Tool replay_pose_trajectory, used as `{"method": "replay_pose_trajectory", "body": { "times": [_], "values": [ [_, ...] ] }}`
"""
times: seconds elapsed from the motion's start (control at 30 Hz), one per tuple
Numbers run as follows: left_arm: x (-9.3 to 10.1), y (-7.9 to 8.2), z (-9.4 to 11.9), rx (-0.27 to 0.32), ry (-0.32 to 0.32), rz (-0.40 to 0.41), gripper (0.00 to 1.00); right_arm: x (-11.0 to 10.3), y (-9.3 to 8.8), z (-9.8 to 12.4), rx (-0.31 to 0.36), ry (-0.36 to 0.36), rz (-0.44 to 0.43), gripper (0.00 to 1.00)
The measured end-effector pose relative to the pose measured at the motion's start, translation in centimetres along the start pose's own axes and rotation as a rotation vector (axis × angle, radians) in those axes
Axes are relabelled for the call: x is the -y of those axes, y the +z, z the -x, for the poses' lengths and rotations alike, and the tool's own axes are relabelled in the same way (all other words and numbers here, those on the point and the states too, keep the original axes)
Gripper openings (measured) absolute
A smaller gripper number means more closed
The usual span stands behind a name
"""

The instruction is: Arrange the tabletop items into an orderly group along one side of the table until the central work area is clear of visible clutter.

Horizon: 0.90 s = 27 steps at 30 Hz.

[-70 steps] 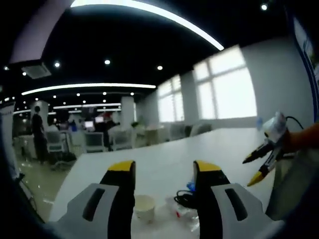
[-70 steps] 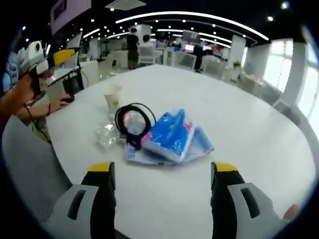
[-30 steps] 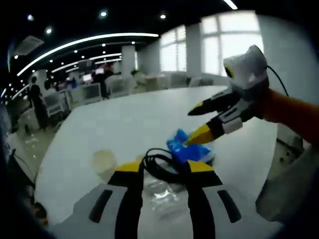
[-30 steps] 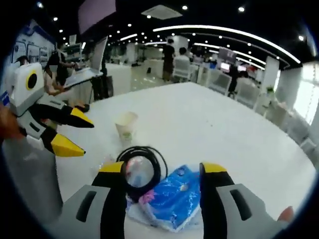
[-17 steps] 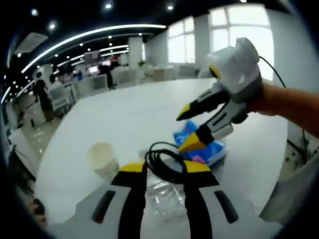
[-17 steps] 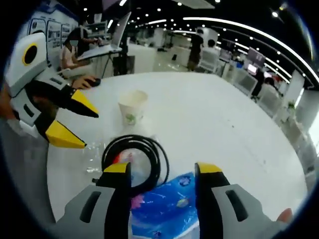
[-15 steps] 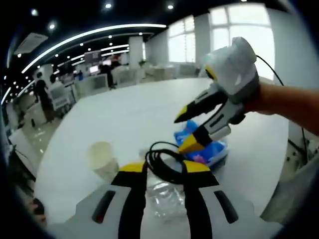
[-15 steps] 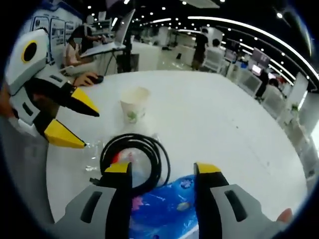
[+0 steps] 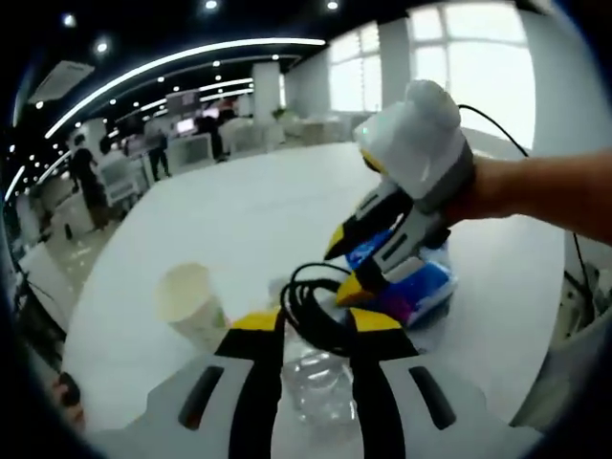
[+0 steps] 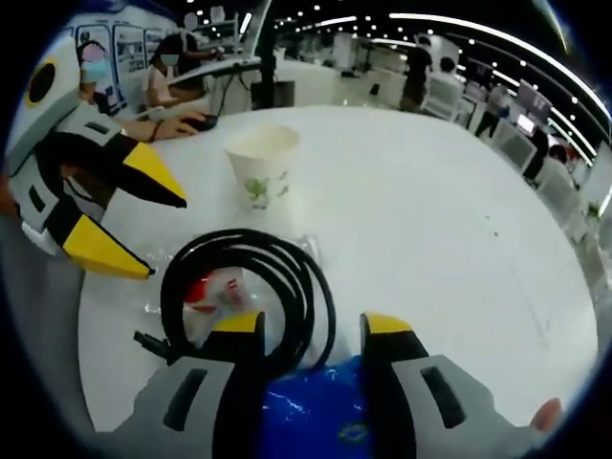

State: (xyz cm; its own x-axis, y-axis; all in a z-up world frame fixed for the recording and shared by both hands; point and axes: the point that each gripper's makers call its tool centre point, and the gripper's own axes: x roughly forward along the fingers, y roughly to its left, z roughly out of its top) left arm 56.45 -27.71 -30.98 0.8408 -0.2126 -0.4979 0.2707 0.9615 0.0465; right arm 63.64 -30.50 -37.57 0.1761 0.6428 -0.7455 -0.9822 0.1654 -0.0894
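In the left gripper view the left tool [image 9: 305, 323] rises from the bottom with its jaws a narrow gap apart, released and grasping nothing. Just past its tips lies the black cable [image 9: 311, 308], coiled in a loop; between and below the jaws sits a clear plastic wrapper [image 9: 318, 390]. To the left of the tool stands a paper cup [image 9: 188, 304], upright on the white counter [image 9: 239, 210]. Ahead and to the right the right tool [image 9: 342, 270], held by a hand [image 9: 492, 191], points down at the cable with its jaws apart, tips close over the coil; whether they touch it cannot be told. Just behind that tool lies the blue tissue pack [image 9: 418, 292].

In the right gripper view the right tool [image 10: 313, 325] has its jaws parted, clenching nothing, the cable [image 10: 251, 298] looping right in front of and partly between them. The tissue pack [image 10: 314, 413] lies between the jaws lower down. The cup [image 10: 261, 164] stands beyond the coil. At the left the left tool [image 10: 142, 229] comes in with jaws spread, tips near the cable's edge and the wrapper [image 10: 212, 293].
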Motion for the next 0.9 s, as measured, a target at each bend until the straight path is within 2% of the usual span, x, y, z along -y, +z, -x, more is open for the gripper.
{"method": "replay_pose_trajectory", "body": {
  "times": [0.17, 0.53, 0.9],
  "values": [
    [0.0, -0.4, -0.2, -0.009, 0.0, 0.002, 0.23, -0.4, -0.5, -0.8, -0.011, 0.034, -0.029, 0.26],
    [-0.1, -0.7, -0.4, -0.011, -0.001, 0.012, 0.22, -0.6, -0.8, -1.4, -0.01, 0.039, -0.096, 0.25],
    [-0.1, -0.8, -0.5, -0.014, -0.005, 0.012, 0.22, -0.9, -0.5, -1.4, -0.015, 0.035, -0.114, 0.16]
  ]
}}
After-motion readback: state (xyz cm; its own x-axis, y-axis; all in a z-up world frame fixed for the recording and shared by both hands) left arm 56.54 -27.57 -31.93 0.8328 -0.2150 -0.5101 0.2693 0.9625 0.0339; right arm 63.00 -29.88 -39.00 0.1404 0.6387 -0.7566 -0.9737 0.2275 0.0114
